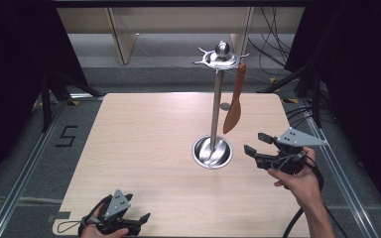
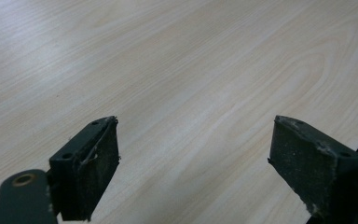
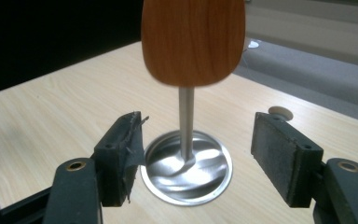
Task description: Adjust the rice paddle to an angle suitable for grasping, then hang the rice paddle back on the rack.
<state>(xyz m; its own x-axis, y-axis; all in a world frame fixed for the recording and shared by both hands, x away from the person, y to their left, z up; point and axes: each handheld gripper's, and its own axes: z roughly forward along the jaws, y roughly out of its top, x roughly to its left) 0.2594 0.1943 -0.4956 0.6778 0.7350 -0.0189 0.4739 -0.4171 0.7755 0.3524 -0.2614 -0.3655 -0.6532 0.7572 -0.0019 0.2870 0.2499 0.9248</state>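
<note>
Tabletop [image 1: 144, 148]: light wood, centre of the high view.

One stand [image 1: 216, 106], right of centre: round steel base, upright pole, hooked crown.

One wooden spatula [image 1: 234, 106], hanging from the crown on the stand's right, blade down, clear of the base. In the right gripper view its blade [image 3: 193, 39] sits at top centre, above and beyond the gap between the fingers, untouched.

Right gripper [image 1: 258, 143], lower right: fingers spread, empty, near the base.

Left gripper [image 1: 139, 218], bottom left: fingers [image 2: 91, 170] spread over bare tabletop.
</note>
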